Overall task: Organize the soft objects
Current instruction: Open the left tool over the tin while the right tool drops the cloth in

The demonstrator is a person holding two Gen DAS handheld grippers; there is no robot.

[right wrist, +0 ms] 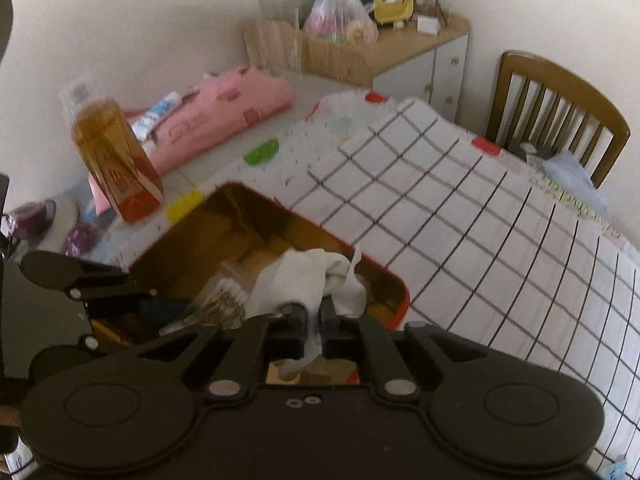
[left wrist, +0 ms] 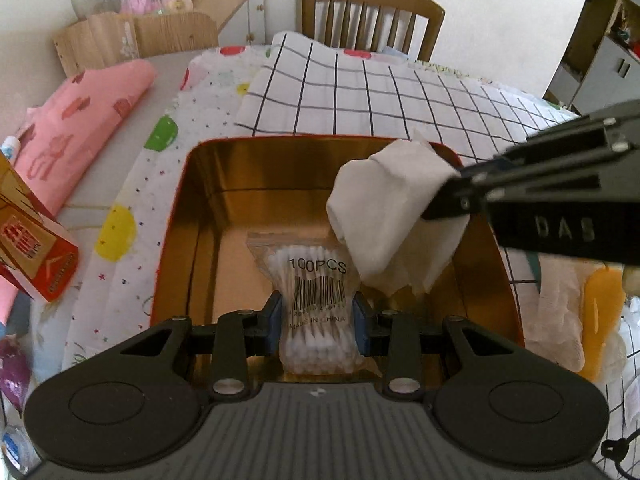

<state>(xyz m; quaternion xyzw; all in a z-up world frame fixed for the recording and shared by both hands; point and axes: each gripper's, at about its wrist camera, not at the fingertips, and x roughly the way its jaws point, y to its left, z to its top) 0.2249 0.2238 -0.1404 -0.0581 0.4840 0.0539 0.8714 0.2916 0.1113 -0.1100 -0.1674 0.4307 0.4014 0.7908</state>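
A tin point(left wrist: 256, 168) with a gold inside and a red rim stands open on the bedding. My left gripper point(left wrist: 318, 316) is shut on a clear bag of cotton swabs point(left wrist: 316, 264), which reaches down onto the tin's floor. From the right, my right gripper point(left wrist: 440, 196) comes in over the tin, shut on a crumpled white cloth point(left wrist: 384, 208) that hangs above the tin's right side. In the right wrist view the white cloth point(right wrist: 292, 280) bunches ahead of my right gripper point(right wrist: 314, 320), a strip of it pinched between the fingers. The left gripper point(right wrist: 176, 310) and swab bag point(right wrist: 224, 300) are at the tin's point(right wrist: 402, 304) left.
A white black-checked cloth point(left wrist: 360, 92) lies over a dotted quilt point(left wrist: 132, 216) behind the tin. A folded pink cloth point(left wrist: 80, 128) and an amber bottle point(right wrist: 116, 160) stand to the left. A wooden chair point(left wrist: 372, 12) and a cabinet point(right wrist: 420, 52) are beyond.
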